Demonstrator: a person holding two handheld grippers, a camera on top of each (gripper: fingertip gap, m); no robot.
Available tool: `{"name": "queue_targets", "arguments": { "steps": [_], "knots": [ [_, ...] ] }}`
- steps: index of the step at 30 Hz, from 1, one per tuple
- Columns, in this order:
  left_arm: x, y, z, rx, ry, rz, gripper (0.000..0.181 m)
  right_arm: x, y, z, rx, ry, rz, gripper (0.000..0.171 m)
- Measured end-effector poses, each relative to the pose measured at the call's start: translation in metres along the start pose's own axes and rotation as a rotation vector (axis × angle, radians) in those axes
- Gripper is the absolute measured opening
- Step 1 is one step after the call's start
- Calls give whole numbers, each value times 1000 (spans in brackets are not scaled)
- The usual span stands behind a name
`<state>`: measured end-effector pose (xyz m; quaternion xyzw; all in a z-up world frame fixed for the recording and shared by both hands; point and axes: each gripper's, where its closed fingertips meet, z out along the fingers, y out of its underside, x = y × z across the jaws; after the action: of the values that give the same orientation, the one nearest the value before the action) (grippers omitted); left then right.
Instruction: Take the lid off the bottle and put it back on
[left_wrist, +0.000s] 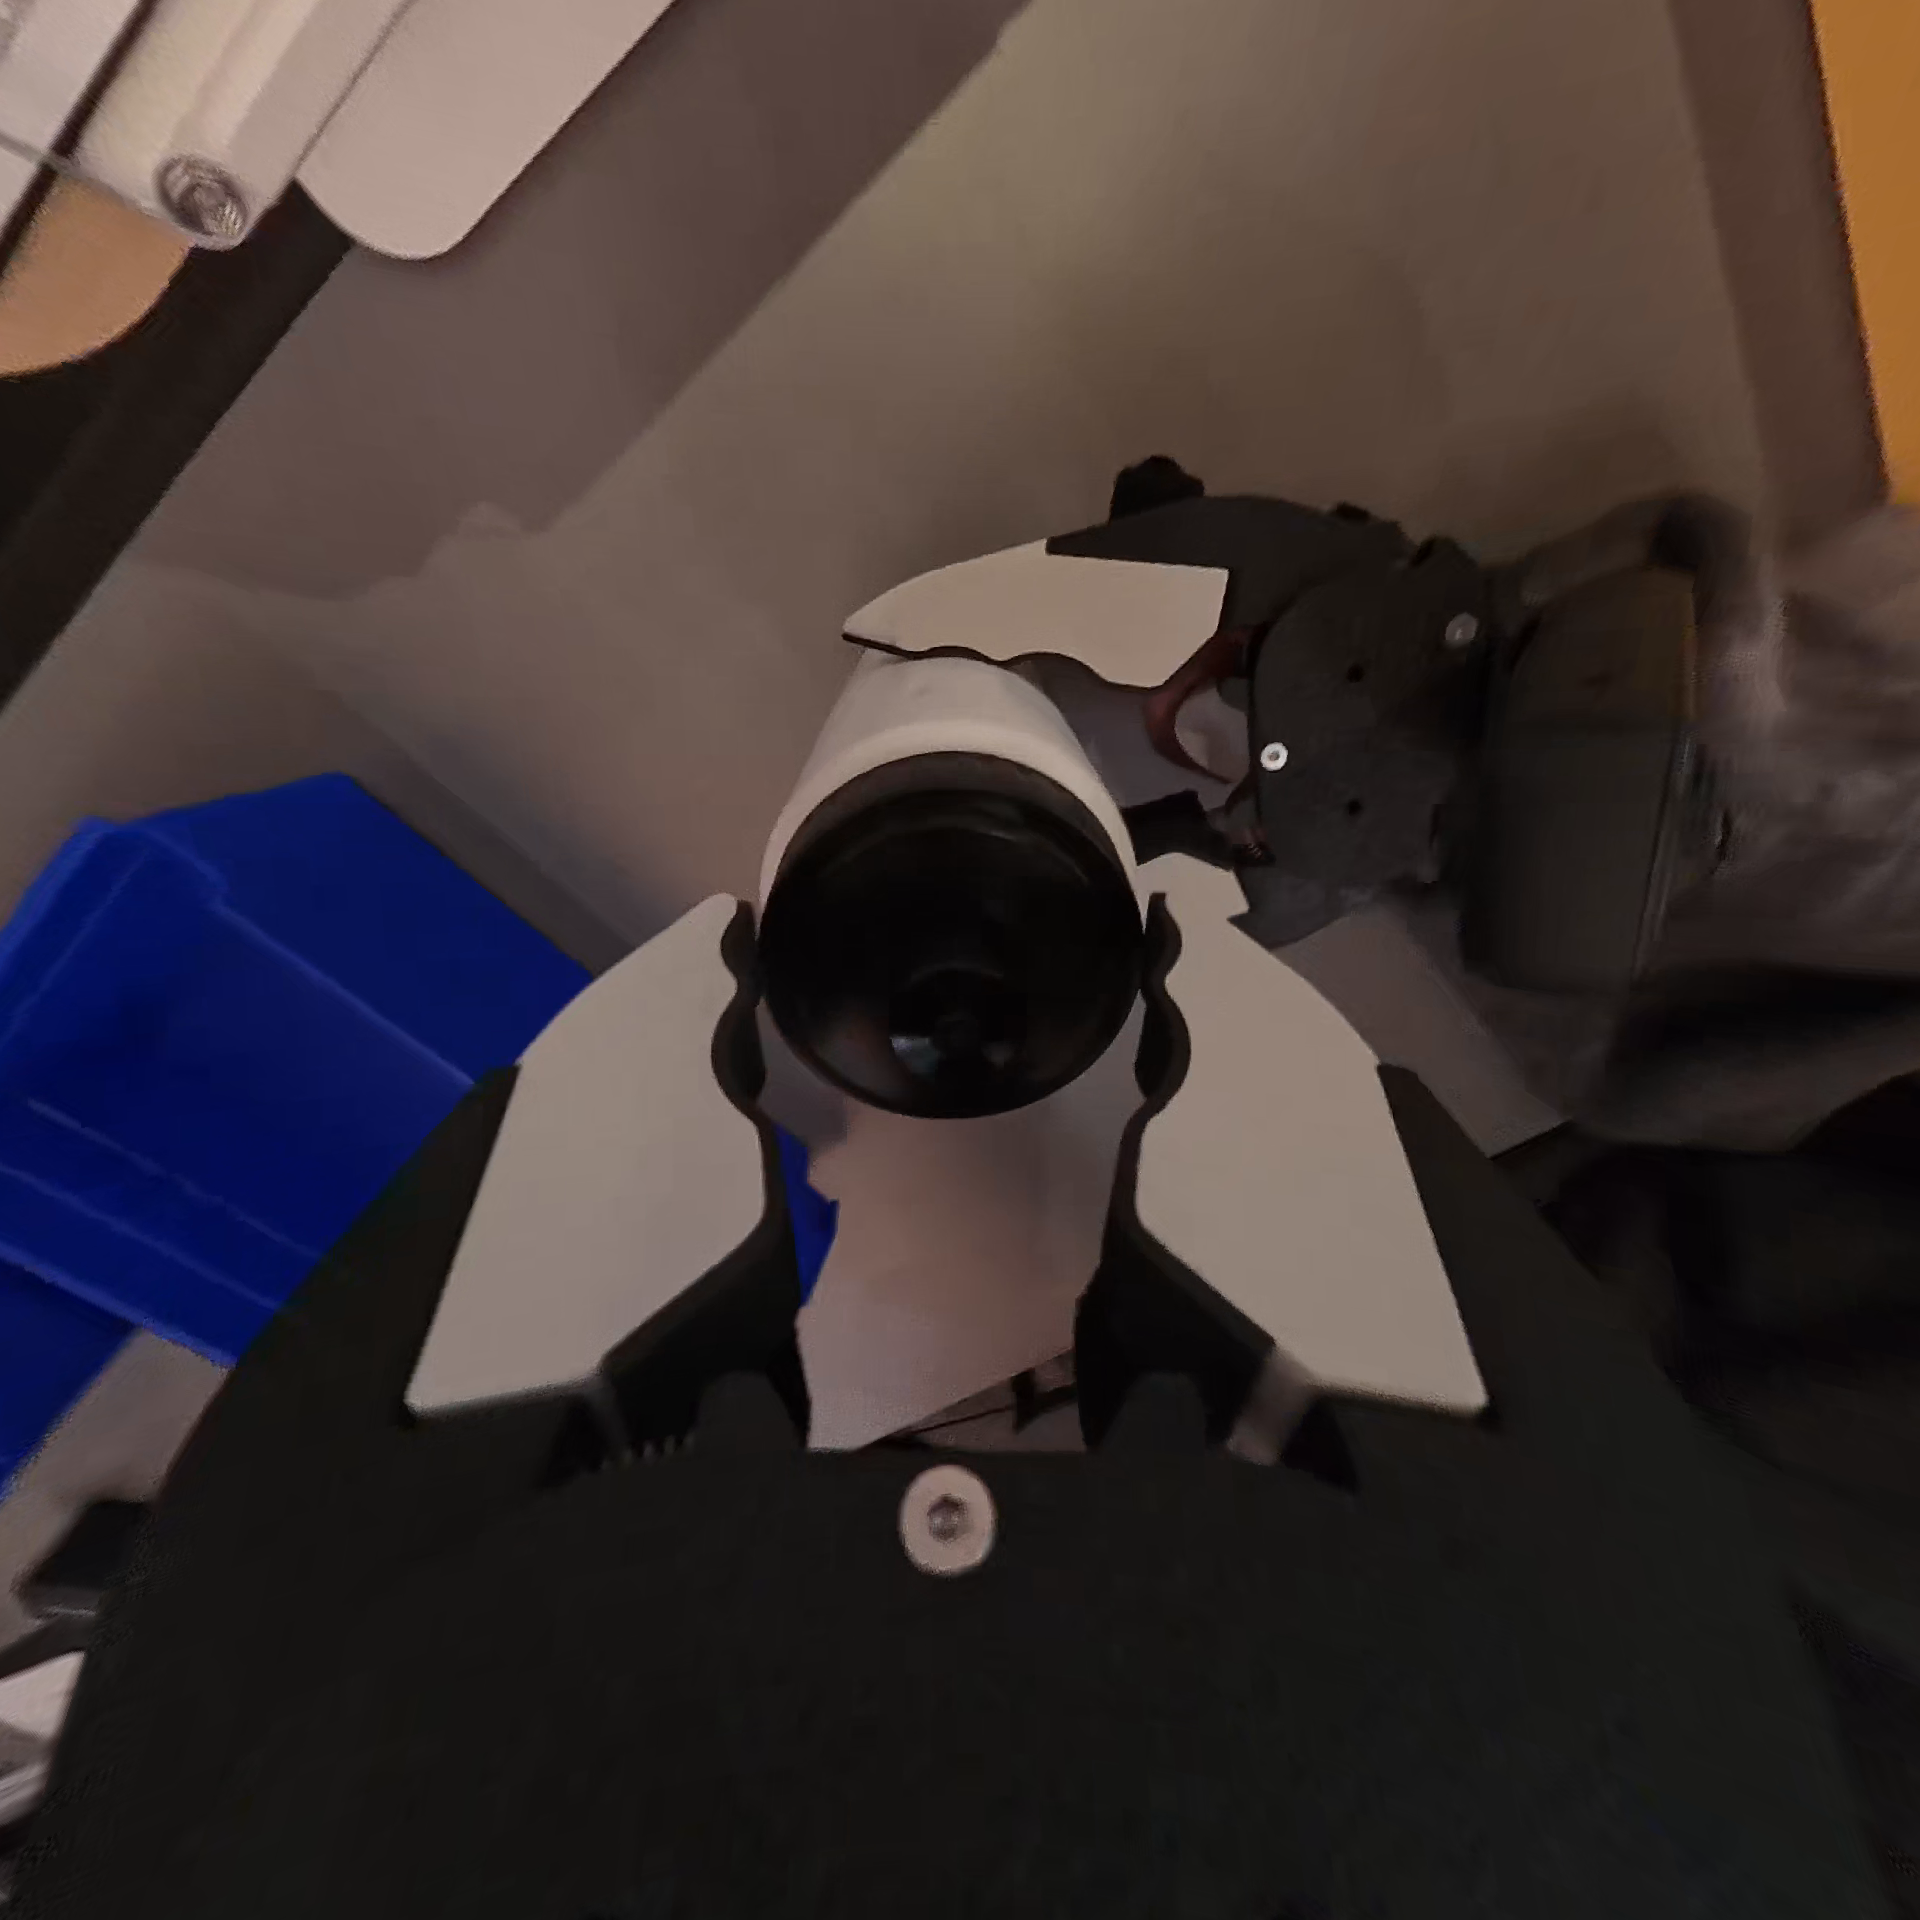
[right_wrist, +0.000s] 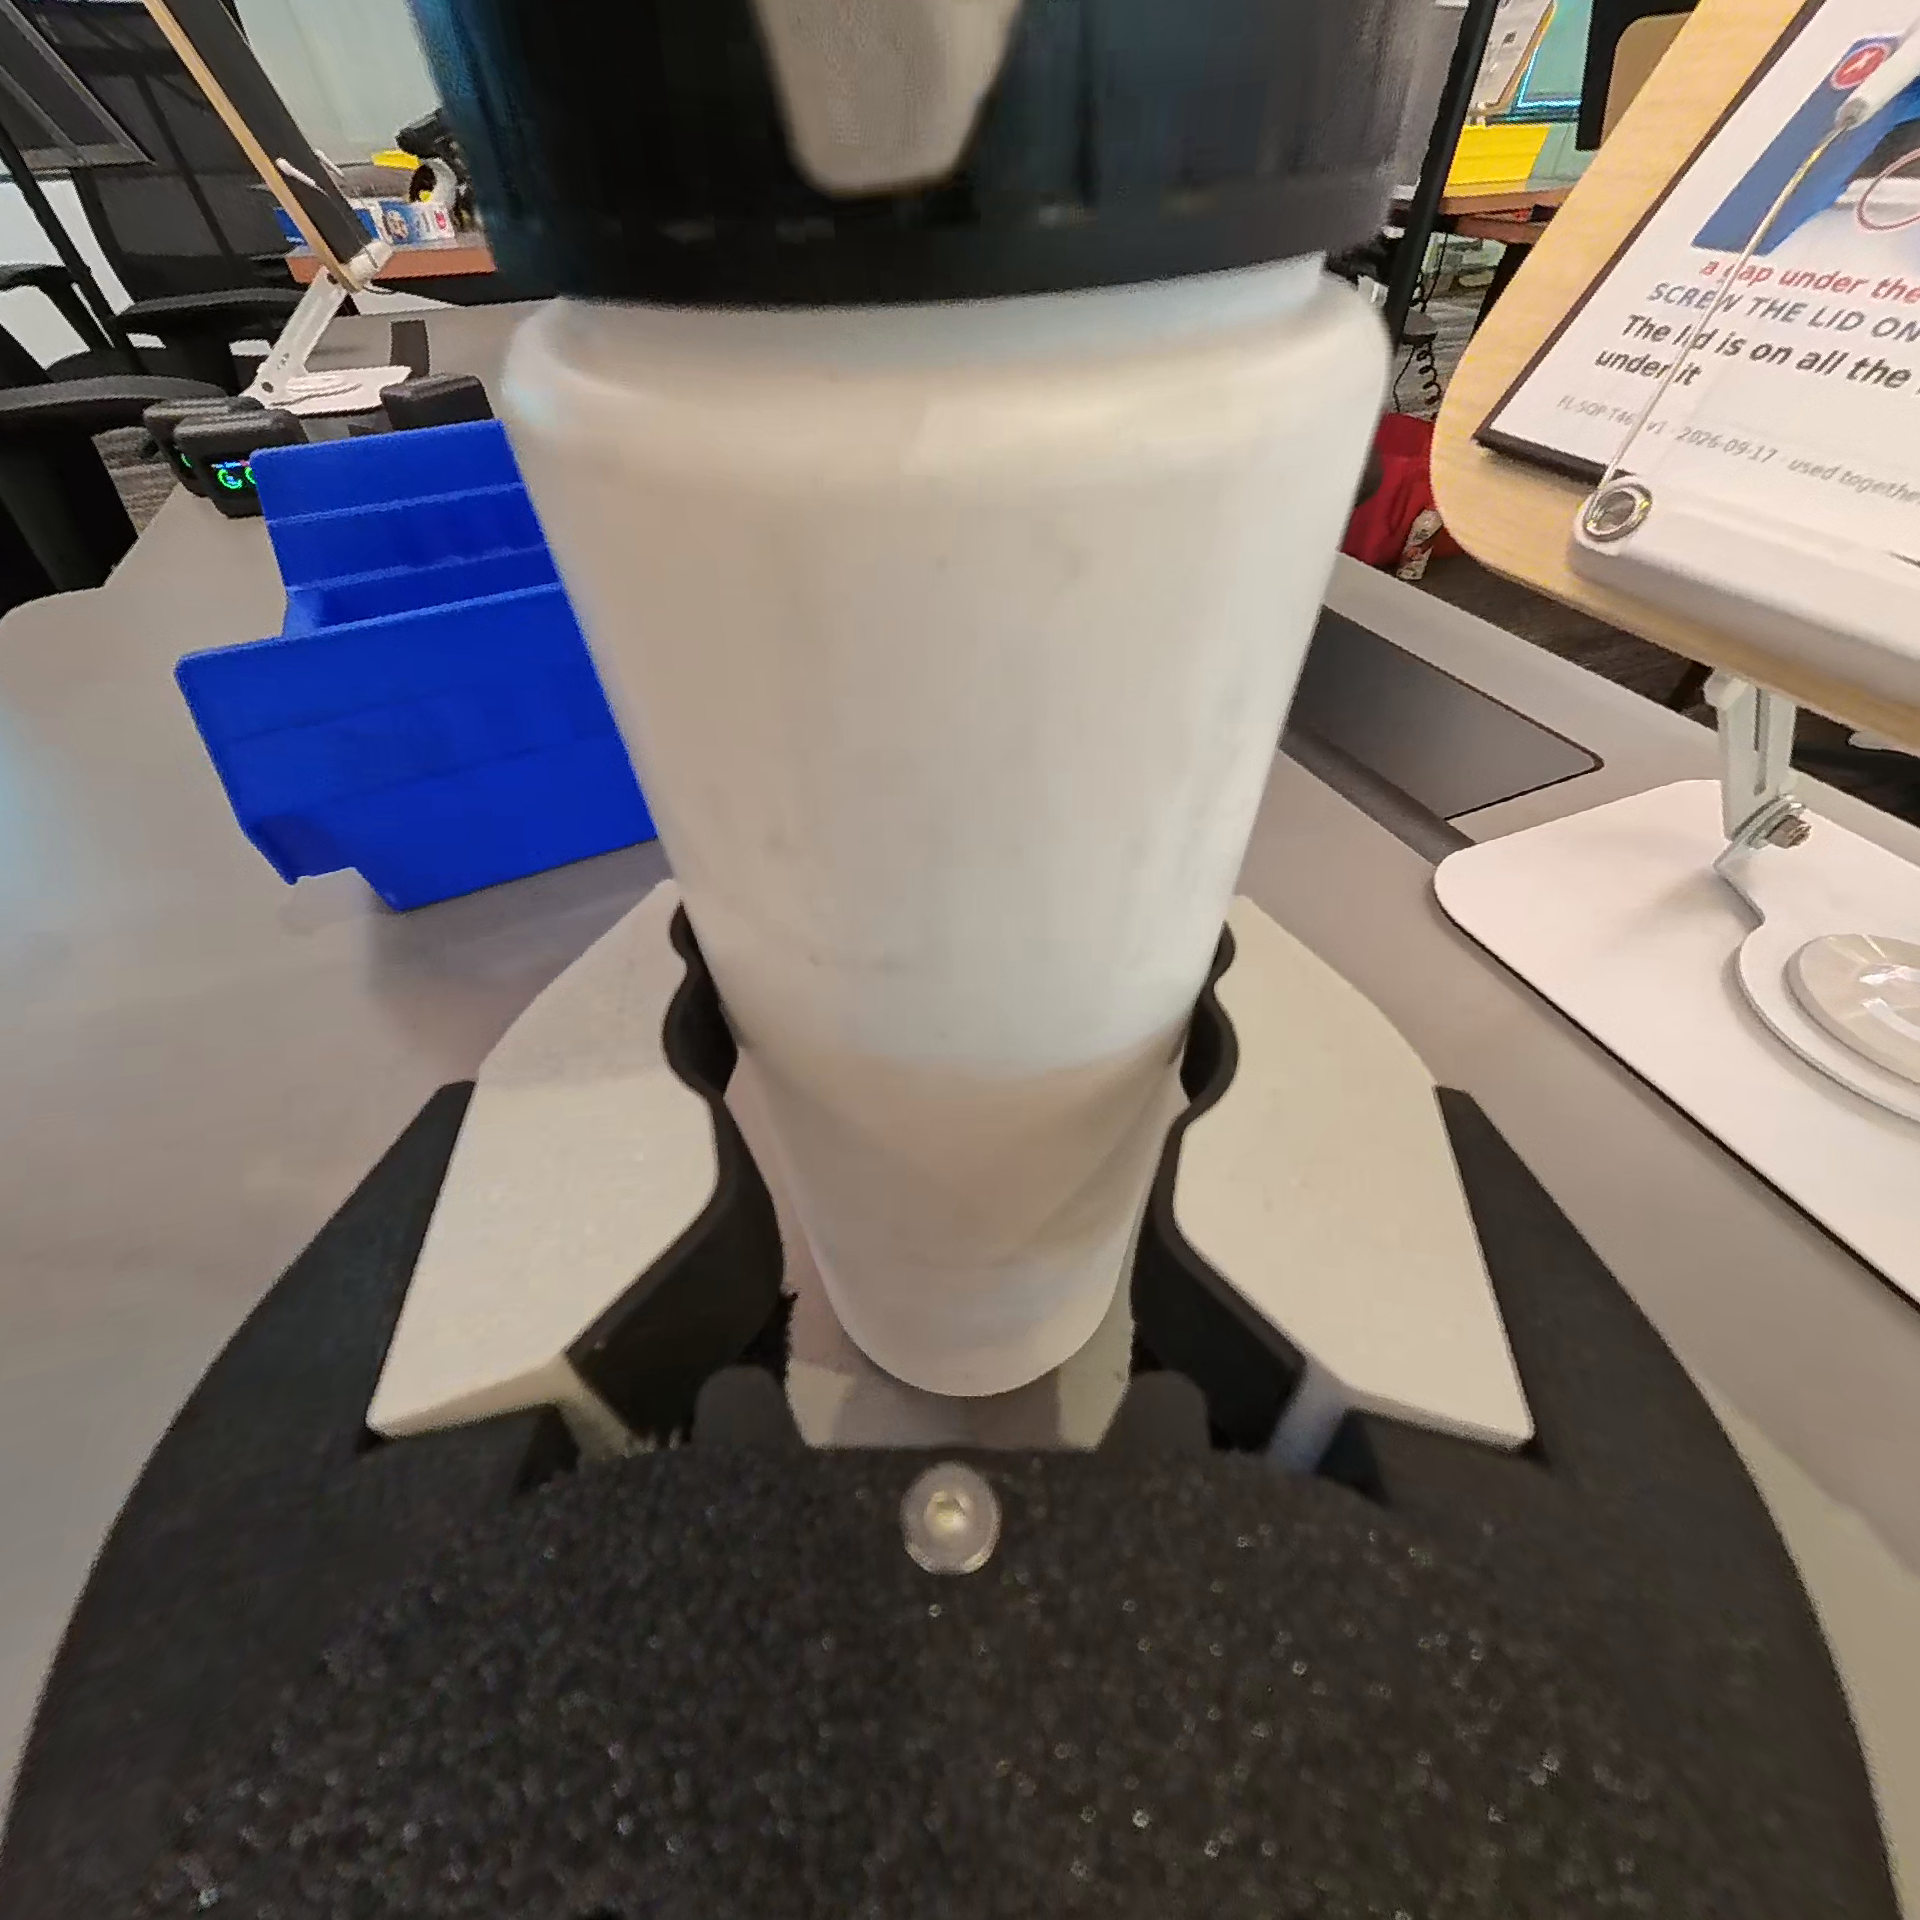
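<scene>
The right gripper (right_wrist: 951, 1039) clamps the upright bottle (right_wrist: 935, 675) low, while the left gripper (left_wrist: 948, 997) fingers clamp the lid (left_wrist: 945, 966) from above, along its axis.

The bottle (right_wrist: 935, 665) has a matt white body, smooth and faintly scuffed, that looks like plastic. Its lid (left_wrist: 945, 966) is glossy black, with fine ribbing around the rim in the right wrist view. The right gripper (right_wrist: 951, 1023) has a rough, grainy black body, smooth matt pale plates and dark rubbery-looking linings on its jaws. The bin (right_wrist: 416, 665) is matt blue plastic. The bench (right_wrist: 208, 1039) is smooth matt grey.
</scene>
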<state>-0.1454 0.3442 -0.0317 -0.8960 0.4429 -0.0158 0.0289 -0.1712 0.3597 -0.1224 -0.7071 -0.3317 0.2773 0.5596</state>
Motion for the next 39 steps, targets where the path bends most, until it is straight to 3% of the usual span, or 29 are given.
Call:
{"name": "queue_targets", "arguments": {
  "steps": [15, 22, 28, 30, 34, 39],
  "knots": [
    [1, 7, -1, -203, -36, 1006, 71, 0, 0, 1, -1, -13, 8, 87],
    [1, 9, -1, -168, -16, 1232, 70, 0, 0, 2, -4, -15, 11, 87],
    [7, 3, 1, -117, -5, 1050, 71, 1, 0, 2, 0, -14, 17, 87],
    [15, 3, -2, -70, 72, 914, 82, 1, 0, 2, 1, -12, 15, 87],
    [23, -14, -22, 119, 183, 493, 88, 2, -1, 2, 3, -13, 17, 87],
    [12, -3, -26, 96, 216, 5, 95, 3, -1, 3, 12, -14, 24, 87]
  ]
}}
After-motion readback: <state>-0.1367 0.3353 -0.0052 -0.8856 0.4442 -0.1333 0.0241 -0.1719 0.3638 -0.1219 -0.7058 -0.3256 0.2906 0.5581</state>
